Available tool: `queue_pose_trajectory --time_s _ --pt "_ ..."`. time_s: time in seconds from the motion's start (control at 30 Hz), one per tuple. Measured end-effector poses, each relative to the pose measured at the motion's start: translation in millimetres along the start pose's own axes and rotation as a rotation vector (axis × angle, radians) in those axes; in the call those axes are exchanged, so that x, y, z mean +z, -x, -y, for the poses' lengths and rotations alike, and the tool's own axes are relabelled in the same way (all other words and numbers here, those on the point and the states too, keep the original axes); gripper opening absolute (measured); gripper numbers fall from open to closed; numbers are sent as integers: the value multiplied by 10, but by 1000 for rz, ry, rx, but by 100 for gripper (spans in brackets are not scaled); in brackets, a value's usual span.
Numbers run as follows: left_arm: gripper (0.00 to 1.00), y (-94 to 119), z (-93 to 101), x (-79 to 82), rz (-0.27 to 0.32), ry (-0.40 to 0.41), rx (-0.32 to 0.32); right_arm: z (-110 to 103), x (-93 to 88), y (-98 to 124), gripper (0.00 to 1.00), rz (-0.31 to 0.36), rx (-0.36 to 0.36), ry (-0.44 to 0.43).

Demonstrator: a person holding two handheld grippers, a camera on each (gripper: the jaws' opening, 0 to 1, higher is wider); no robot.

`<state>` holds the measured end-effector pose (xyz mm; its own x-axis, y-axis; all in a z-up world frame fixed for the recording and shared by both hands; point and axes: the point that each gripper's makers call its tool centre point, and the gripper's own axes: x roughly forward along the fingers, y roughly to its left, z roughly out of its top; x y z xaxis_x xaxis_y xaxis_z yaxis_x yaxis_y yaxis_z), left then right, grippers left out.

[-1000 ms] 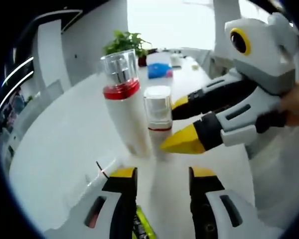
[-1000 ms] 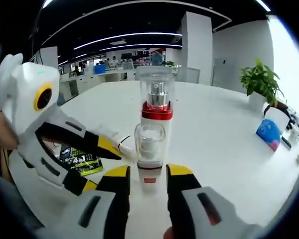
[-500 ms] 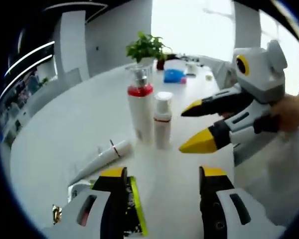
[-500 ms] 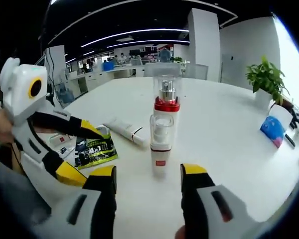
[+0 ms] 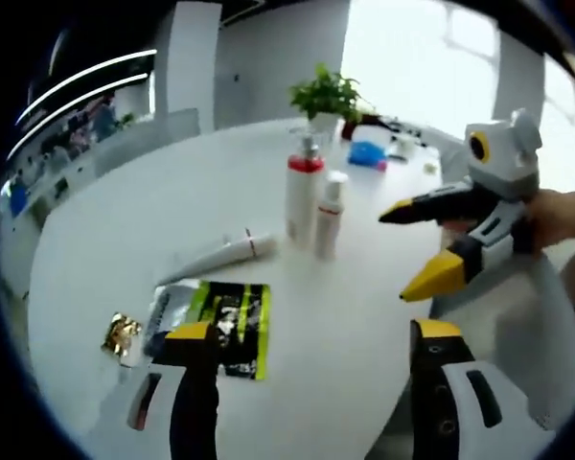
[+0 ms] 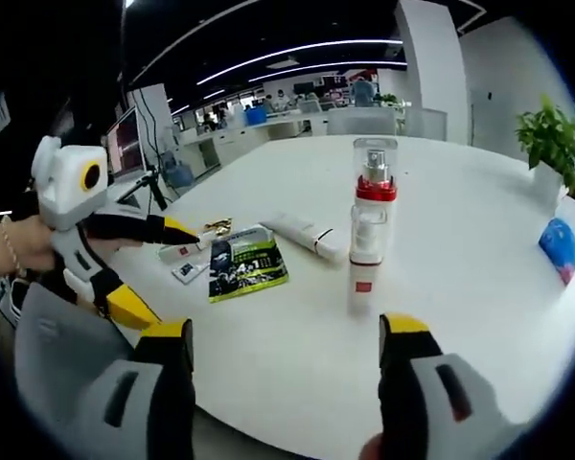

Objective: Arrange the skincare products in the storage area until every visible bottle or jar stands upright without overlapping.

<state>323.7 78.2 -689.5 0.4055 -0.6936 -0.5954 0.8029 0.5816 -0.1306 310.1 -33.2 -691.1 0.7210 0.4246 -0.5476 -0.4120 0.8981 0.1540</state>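
**A:** Where's everything sitting on the table [image 5: 105, 240]?

**B:** Two bottles are standing upright right next to each other out in the middle. The tall pump bottle [image 5: 303, 186] with the red collar and clear cap is beside the shorter pump bottle [image 5: 329, 215], which has a thin red band. From the right gripper view the short one [image 6: 365, 257] is standing in front of the tall one [image 6: 374, 188], so whether they're touching or just close, I can't tell.

**A:** Anything lying down?

**B:** Yep. A white tube [image 5: 214, 259] is lying flat on its side near the bottles, with its capped end pointing toward them. Beside it a black and green sachet [image 5: 222, 315] is lying flat, and a small gold foil packet [image 5: 121, 333] is sitting past that, near the table edge. In the right gripper view the tube [image 6: 304, 233] and the sachet [image 6: 244, 267] are lying left of the bottles.

**A:** And the grippers?

**B:** Both are hanging over the near table edge with nothing in them. The left gripper [image 5: 311, 335] is showing its yellow-tipped fingers spread wide, and the right gripper [image 6: 286, 333] is too. Each one is also showing up in the other's view, held in a hand [image 6: 8, 251], jaws apart and well clear of the bottles.
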Motion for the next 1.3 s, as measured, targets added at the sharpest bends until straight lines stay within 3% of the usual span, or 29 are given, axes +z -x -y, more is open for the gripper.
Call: queue_pose_trajectory --time_s 0.37,0.73,1.03,1.3 --pt "89 548 -47 -175 47 153 69 -183 48 180 90 18 90 0" --pt "97 939 -99 -236 113 233 148 -137 81 357 95 39 88 -10" --pt "97 1109 -115 -341 132 266 201 -133 -2 404 99 29 83 -27" --pt "97 1117 -110 -399 139 274 222 -118 -28 393 99 25 79 -28"
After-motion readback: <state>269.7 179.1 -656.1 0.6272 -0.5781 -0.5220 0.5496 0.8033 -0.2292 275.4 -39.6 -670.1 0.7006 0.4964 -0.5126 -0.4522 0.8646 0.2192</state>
